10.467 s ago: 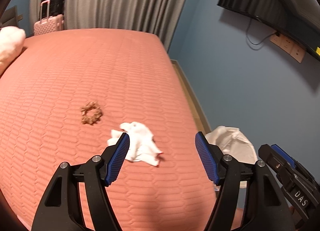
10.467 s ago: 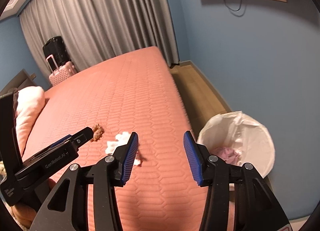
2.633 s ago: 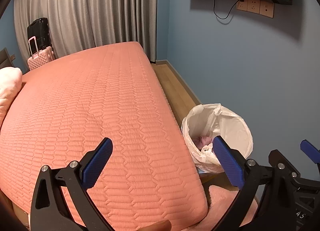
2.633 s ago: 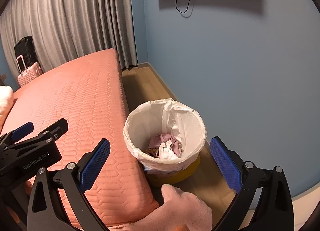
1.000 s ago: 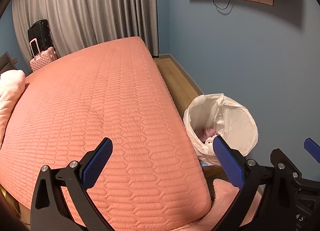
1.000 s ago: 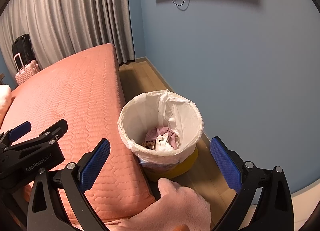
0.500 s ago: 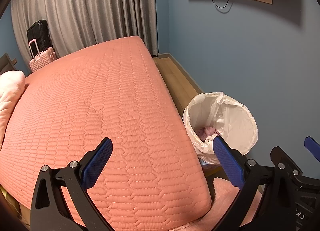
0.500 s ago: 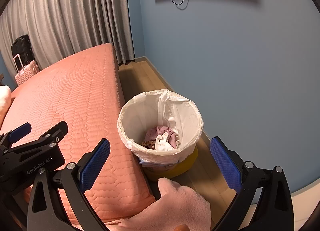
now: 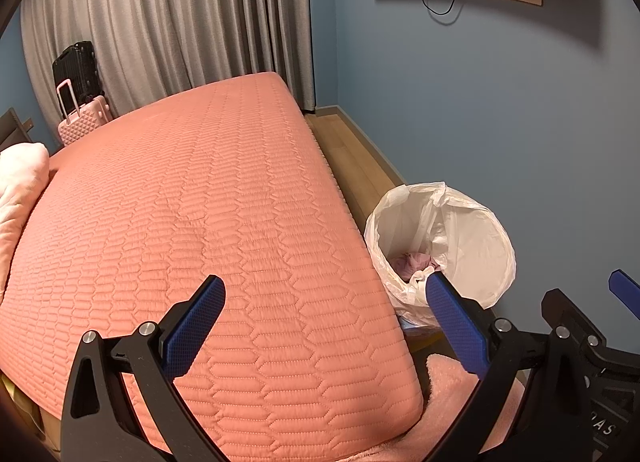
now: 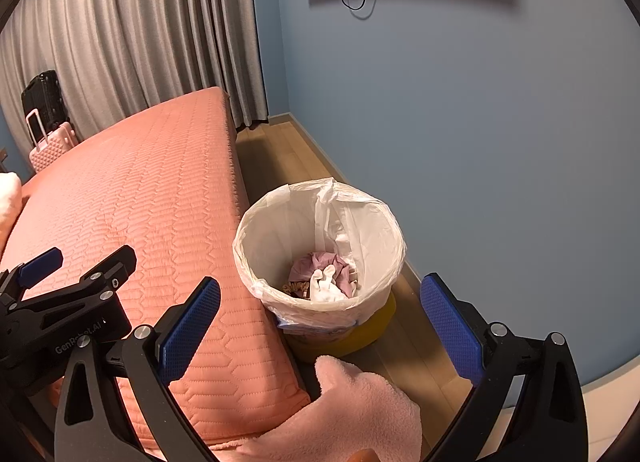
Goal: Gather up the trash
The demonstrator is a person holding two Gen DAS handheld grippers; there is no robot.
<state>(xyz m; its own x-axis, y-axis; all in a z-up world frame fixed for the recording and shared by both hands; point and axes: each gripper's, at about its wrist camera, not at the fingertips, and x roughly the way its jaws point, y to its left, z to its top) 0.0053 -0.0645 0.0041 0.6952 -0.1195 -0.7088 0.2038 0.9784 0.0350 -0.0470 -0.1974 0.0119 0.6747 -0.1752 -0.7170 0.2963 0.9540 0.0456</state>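
A trash bin [image 10: 384,218] with a white plastic liner stands on the floor between the bed and the blue wall; it also shows in the left wrist view [image 9: 480,230]. Inside lie a white crumpled tissue [image 10: 326,282], a pink wad [image 10: 320,262] and a brown scrap [image 10: 296,288]. My right gripper [image 10: 320,322] is open and empty, above and in front of the bin. My left gripper [image 9: 326,320] is open and empty over the near corner of the bed [image 9: 180,222], left of the bin.
The salmon quilted bed [image 10: 140,202] fills the left. A pink fluffy sleeve [image 10: 360,410] is at the bottom. A pink suitcase [image 9: 82,120] with a black one stands by grey curtains [image 9: 180,22]. A pillow [image 9: 18,182] lies at far left. Wood floor [image 10: 280,158] runs along the wall.
Over the last second both grippers barely moved and stayed open. Since 10.5 s ago the white tissue and brown scrap have gone from the bed and lie in the bin.
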